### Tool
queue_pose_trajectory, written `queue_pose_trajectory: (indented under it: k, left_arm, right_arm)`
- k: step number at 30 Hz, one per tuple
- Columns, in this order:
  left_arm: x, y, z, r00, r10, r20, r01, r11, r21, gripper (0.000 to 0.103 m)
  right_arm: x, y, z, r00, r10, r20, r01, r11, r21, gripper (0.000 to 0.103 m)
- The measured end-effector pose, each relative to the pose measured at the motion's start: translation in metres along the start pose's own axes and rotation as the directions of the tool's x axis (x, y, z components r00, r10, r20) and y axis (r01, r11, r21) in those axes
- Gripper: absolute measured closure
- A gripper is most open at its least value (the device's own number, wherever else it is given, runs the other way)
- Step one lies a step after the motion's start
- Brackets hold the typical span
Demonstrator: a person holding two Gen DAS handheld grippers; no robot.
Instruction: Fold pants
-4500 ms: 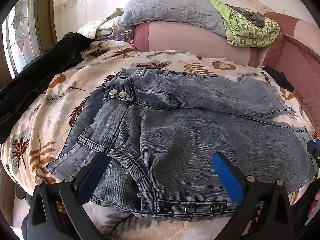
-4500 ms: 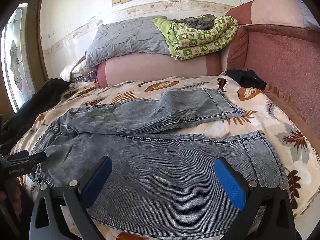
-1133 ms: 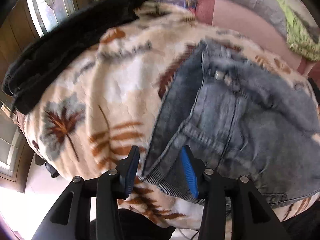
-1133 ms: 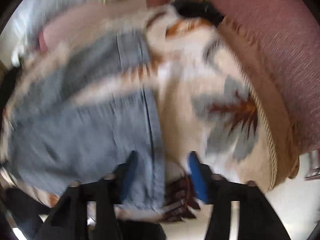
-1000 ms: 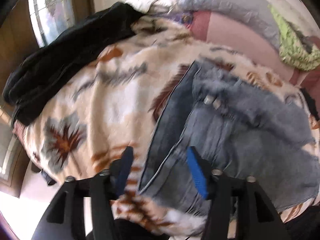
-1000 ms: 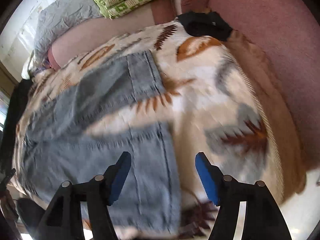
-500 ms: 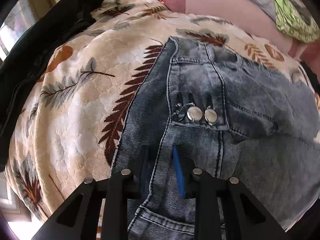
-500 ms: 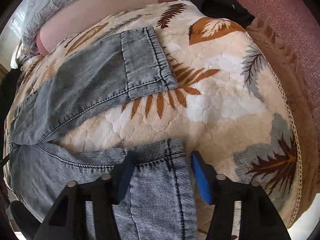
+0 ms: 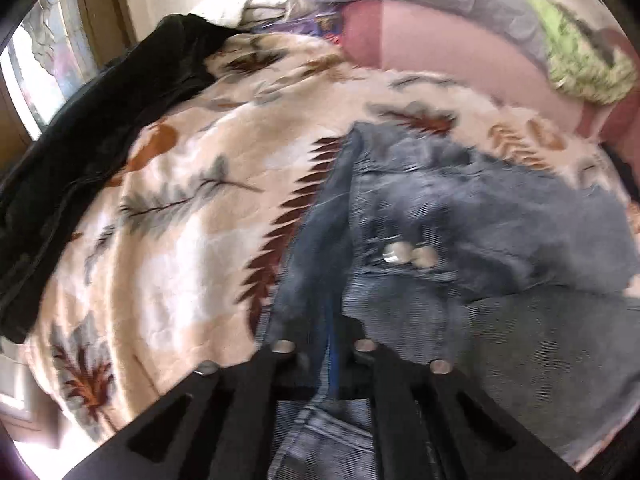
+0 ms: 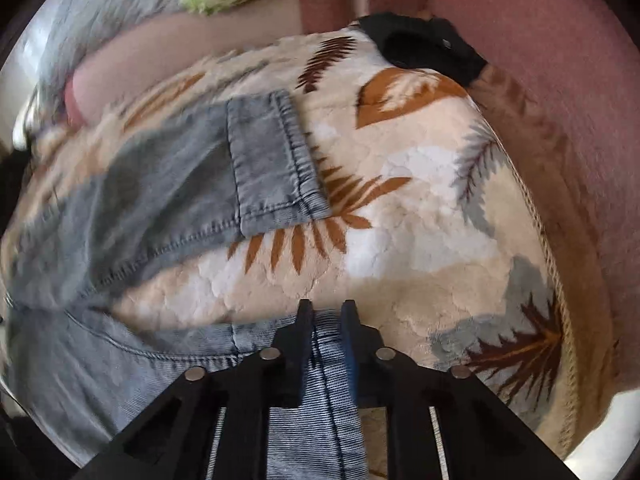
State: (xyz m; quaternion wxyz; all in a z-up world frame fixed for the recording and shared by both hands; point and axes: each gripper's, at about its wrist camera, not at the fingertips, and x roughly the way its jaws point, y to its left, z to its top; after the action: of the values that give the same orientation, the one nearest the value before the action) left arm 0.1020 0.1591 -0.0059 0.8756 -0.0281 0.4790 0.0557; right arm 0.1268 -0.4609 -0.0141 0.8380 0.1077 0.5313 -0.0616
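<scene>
The jeans [image 9: 500, 240] are lying spread on the leaf-print blanket [image 9: 180, 240], and both my jaws, apart half a second ago, are now clamping denim: left gripper [image 9: 326, 344] at the waistband, right gripper [image 10: 326, 320] at the near leg's hem, starting the first fold.

Grey-blue stonewashed denim pants [image 9: 500, 240] lie spread on a leaf-print blanket [image 9: 180, 220]. Waistband with two metal snap buttons [image 9: 408, 255] sits toward 3 o'clock in the left view. The far leg's hem [image 10: 272, 164] lies flat at 11 o'clock in the right view; the near leg [image 10: 120, 360] bunches at 7 o'clock.
</scene>
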Motion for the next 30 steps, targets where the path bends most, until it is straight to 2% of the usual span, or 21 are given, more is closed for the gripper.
queue_pose_trajectory:
  k: [1,2,3,4,5,6,7,8,9,10,12,15,16,17,19,20,21,23,25,27,30]
  left_arm:
    - [0.002,-0.005,0.001,1.0,-0.016,-0.012,0.016,1.0,0.012,0.059]
    - [0.007,-0.009,0.002,1.0,-0.016,-0.016,0.017,1.0,0.021,0.047]
    - [0.011,-0.012,0.001,1.0,-0.009,-0.024,0.009,0.999,0.031,0.033]
    - [0.019,-0.017,-0.001,0.999,0.007,-0.037,-0.005,0.999,0.046,0.034]
    - [0.027,-0.02,-0.005,0.997,0.036,-0.065,-0.032,0.997,0.065,0.038]
    - [0.032,-0.022,-0.009,0.995,0.035,-0.09,-0.029,0.997,0.068,0.066]
    - [0.033,-0.021,-0.01,0.995,0.0,-0.096,0.005,0.998,0.056,0.072]
    - [0.032,-0.023,-0.01,0.996,0.018,-0.09,-0.012,0.998,0.069,0.077]
    - [0.029,-0.027,-0.01,0.996,0.029,-0.085,-0.021,0.996,0.091,0.088]
    - [0.026,-0.032,-0.011,0.996,0.067,-0.062,-0.06,0.992,0.112,0.096]
    - [0.021,-0.033,-0.011,0.994,0.105,-0.02,-0.102,0.988,0.115,0.096]
    - [0.017,-0.024,-0.011,0.995,0.099,-0.011,-0.098,0.993,0.068,0.096]
    - [0.02,-0.022,-0.013,0.994,0.105,-0.019,-0.104,0.993,0.061,0.095]
    - [0.025,-0.021,-0.016,0.994,0.11,-0.03,-0.108,0.993,0.057,0.095]
    - [0.028,-0.02,-0.022,0.991,0.129,-0.034,-0.128,0.991,0.043,0.088]
    - [0.025,-0.02,-0.022,0.991,0.13,-0.029,-0.129,0.991,0.039,0.086]
    - [0.018,-0.016,-0.02,0.994,0.106,-0.018,-0.106,0.994,0.012,0.083]
    - [0.008,-0.006,-0.014,0.999,0.046,-0.008,-0.047,0.998,-0.04,0.074]
    - [-0.003,0.006,-0.002,1.0,-0.002,0.026,0.004,0.995,-0.096,0.053]
    - [-0.012,0.013,0.015,0.997,-0.012,0.078,0.022,0.991,-0.133,0.047]
    - [-0.003,0.012,0.043,0.995,-0.058,0.086,0.069,0.989,-0.128,0.046]
  right_arm:
    - [0.001,0.002,0.001,1.0,-0.004,-0.009,0.004,1.0,-0.002,0.072]
    - [0.004,0.003,0.002,1.0,-0.018,-0.024,0.017,1.0,-0.014,0.058]
    - [0.01,0.009,0.001,0.999,-0.031,-0.042,0.03,0.999,-0.028,0.05]
    - [0.019,0.011,0.001,0.997,-0.038,-0.069,0.036,0.999,-0.039,0.05]
    - [0.024,0.013,0.0,0.995,-0.032,-0.092,0.028,0.999,-0.046,0.057]
    - [0.023,0.019,-0.001,0.996,-0.048,-0.08,0.042,0.996,-0.074,0.069]
    - [0.021,0.024,-0.001,0.994,-0.083,-0.068,0.075,0.992,-0.106,0.075]
    - [0.018,0.028,-0.001,0.993,-0.099,-0.059,0.09,0.987,-0.132,0.083]
    - [0.013,0.031,0.0,0.993,-0.11,-0.046,0.102,0.984,-0.148,0.085]
    - [0.009,0.032,0.001,0.992,-0.119,-0.031,0.113,0.981,-0.157,0.086]
    - [-0.002,0.038,0.004,0.99,-0.138,0.026,0.14,0.974,-0.179,0.088]
    - [-0.002,0.045,0.003,0.982,-0.17,0.081,0.183,0.963,-0.197,0.088]
    - [0.008,0.045,0.003,0.98,-0.185,0.07,0.196,0.958,-0.207,0.088]
    - [0.029,0.044,-0.002,0.977,-0.212,0.007,0.207,0.95,-0.232,0.086]
    - [0.028,0.042,-0.004,0.978,-0.204,0.053,0.211,0.95,-0.23,0.081]
    - [0.018,0.039,-0.002,0.98,-0.19,0.055,0.197,0.96,-0.2,0.071]
    - [0.008,0.034,0.001,0.989,-0.139,0.058,0.147,0.976,-0.16,0.048]
    - [-0.009,0.028,0.009,0.989,-0.11,0.098,0.122,0.985,-0.125,0.035]
    - [-0.02,0.024,0.021,0.987,-0.098,0.126,0.111,0.988,-0.103,0.035]
    - [-0.021,0.017,0.04,0.99,-0.029,0.138,0.037,0.998,-0.057,0.035]
    - [-0.003,0.018,0.079,0.993,0.056,0.105,-0.055,0.998,-0.011,0.035]
